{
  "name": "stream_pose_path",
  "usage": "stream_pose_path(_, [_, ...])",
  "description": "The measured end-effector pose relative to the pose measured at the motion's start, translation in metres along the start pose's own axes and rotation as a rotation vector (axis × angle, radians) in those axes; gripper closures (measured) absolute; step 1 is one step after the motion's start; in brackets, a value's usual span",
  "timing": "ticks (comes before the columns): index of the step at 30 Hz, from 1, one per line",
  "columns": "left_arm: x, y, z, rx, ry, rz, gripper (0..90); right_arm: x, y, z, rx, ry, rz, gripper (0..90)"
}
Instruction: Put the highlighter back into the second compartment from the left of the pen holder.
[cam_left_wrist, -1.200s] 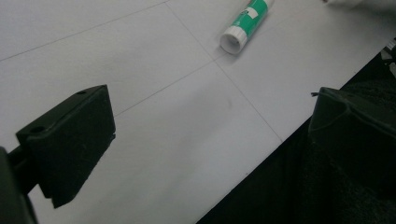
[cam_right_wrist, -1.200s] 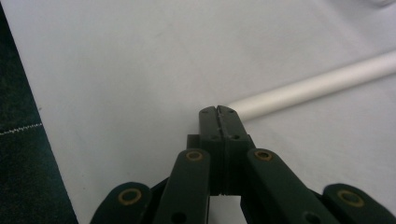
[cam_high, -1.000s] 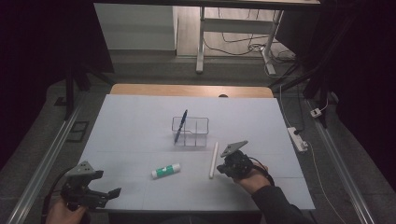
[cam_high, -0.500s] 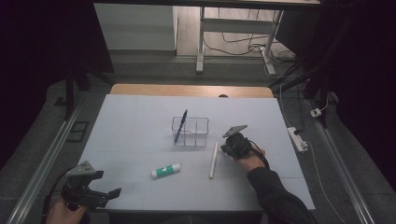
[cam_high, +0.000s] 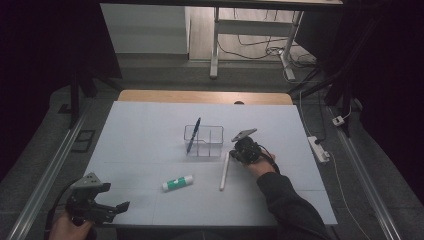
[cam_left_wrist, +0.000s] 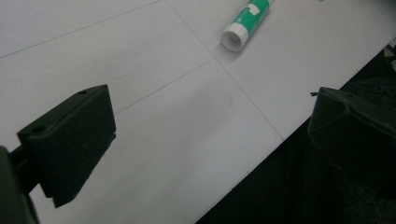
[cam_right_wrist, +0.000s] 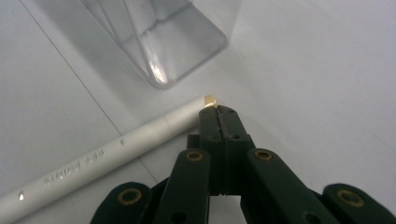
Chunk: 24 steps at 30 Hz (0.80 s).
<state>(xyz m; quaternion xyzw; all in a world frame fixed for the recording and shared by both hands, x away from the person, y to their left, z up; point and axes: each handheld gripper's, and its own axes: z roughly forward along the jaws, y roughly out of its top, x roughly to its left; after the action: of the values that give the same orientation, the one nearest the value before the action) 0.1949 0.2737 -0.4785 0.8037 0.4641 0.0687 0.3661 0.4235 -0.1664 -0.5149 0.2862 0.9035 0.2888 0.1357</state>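
We see the right tool (cam_high: 239, 150) with its 2 jaws pressed together and nothing between them, its tip at the far, gold-tipped end of the white pen (cam_high: 224, 171). That pen lies flat on the desk (cam_high: 140, 125), just near-right of the clear organiser (cam_high: 204, 141), which holds 1 blue pen (cam_high: 193, 135). The left tool (cam_high: 117, 207), jaws spread and empty, sits at the desk's near-left edge. A green glue stick (cam_high: 178, 183) lies left of the white pen.

pen (cam_high: 193, 135) in organizer (cam_high: 204, 142) | glue stick (cam_high: 177, 183) left of marker (cam_high: 224, 171)
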Motion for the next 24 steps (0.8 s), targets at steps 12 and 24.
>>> stream_pose_path(12, [0.0001,-0.0001,-0.0001,0.0,0.0,0.0,1.1,0.0059,0.0077,0.0083,-0.022,0.026,-0.022,89.3])
stream_pose_path(24, [0.0,-0.0004,-0.0004,-0.002,0.002,0.001,1.1,0.0062,0.0077,-0.0004,-0.036,0.024,-0.019,89.2])
